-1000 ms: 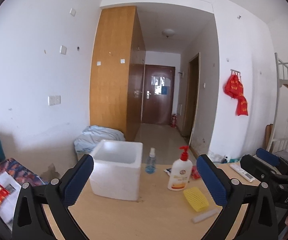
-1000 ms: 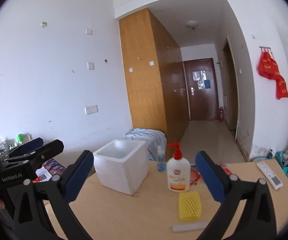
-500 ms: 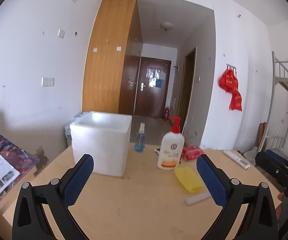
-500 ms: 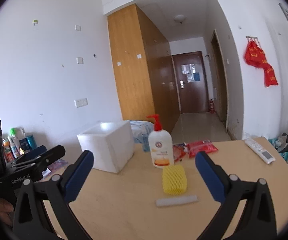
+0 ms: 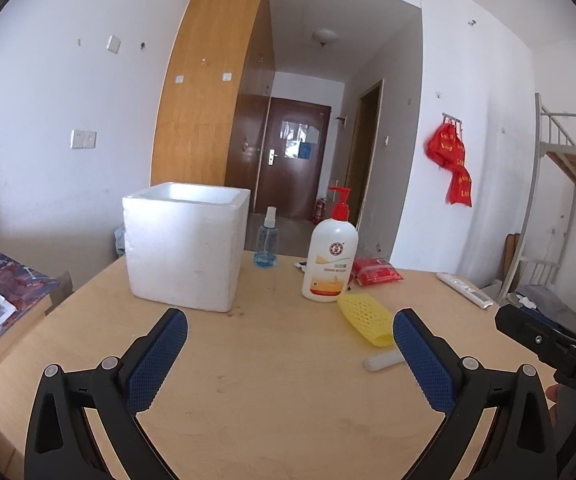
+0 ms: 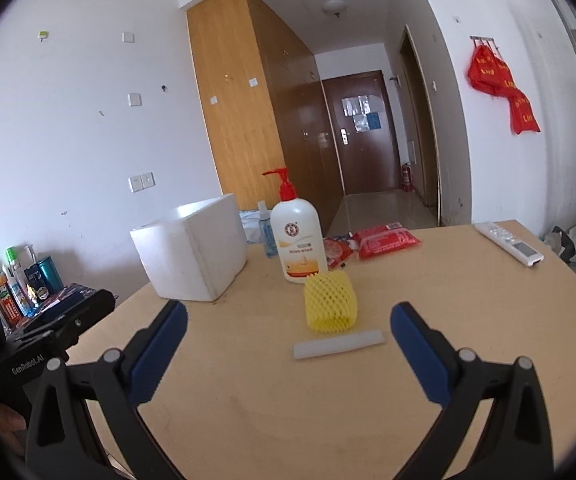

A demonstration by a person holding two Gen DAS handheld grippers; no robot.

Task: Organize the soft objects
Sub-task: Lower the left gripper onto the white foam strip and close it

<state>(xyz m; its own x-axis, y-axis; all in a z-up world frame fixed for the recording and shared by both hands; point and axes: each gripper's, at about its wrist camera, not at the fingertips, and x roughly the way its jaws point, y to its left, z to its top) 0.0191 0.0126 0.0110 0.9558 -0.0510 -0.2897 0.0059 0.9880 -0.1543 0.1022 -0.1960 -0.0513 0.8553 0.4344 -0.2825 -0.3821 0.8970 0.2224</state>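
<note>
Both grippers hover agape near yellow foam net.

Both views are evenly and brightly lit by soft daylight, only faint shadows being cast on the counter, while straight lines are bowed by fisheye distortion, corners are vignetted black, and focus is kept sharp.

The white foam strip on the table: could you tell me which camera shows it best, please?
The right wrist view: the white foam strip lies whole and unobstructed, just in front of the yellow foam net. In the left wrist view, the right finger of the left gripper hides one end.
</note>
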